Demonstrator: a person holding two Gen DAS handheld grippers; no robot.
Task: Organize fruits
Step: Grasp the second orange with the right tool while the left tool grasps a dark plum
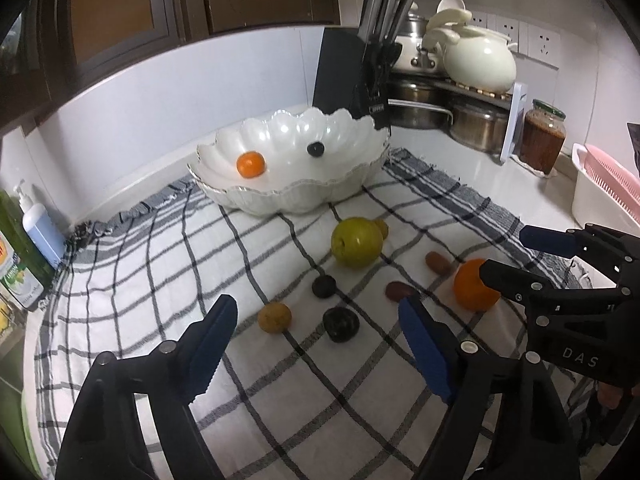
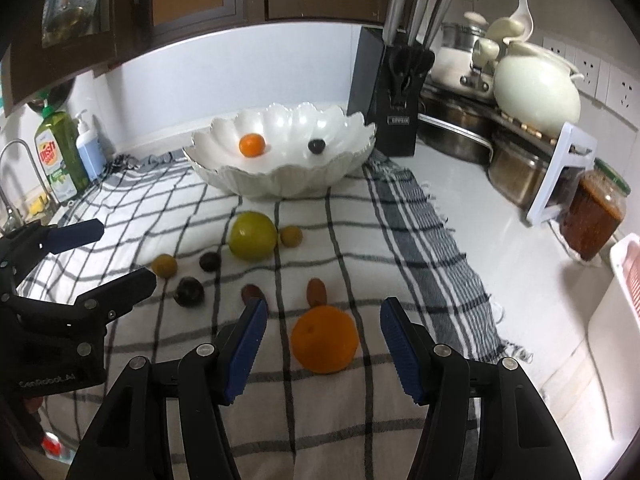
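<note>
A white scalloped bowl stands at the back of a checked cloth and holds a small orange and a dark plum. On the cloth lie a green apple, a large orange, several small yellow, dark and brown fruits. My left gripper is open above a small yellow fruit and a dark fruit. My right gripper is open with the large orange between its fingers; it also shows in the left wrist view.
A black knife block stands behind the bowl. Pots, a cream pot and a jar fill the right rear counter. A pink-and-white rack is at the right edge. Soap bottles and a tap stand at the left.
</note>
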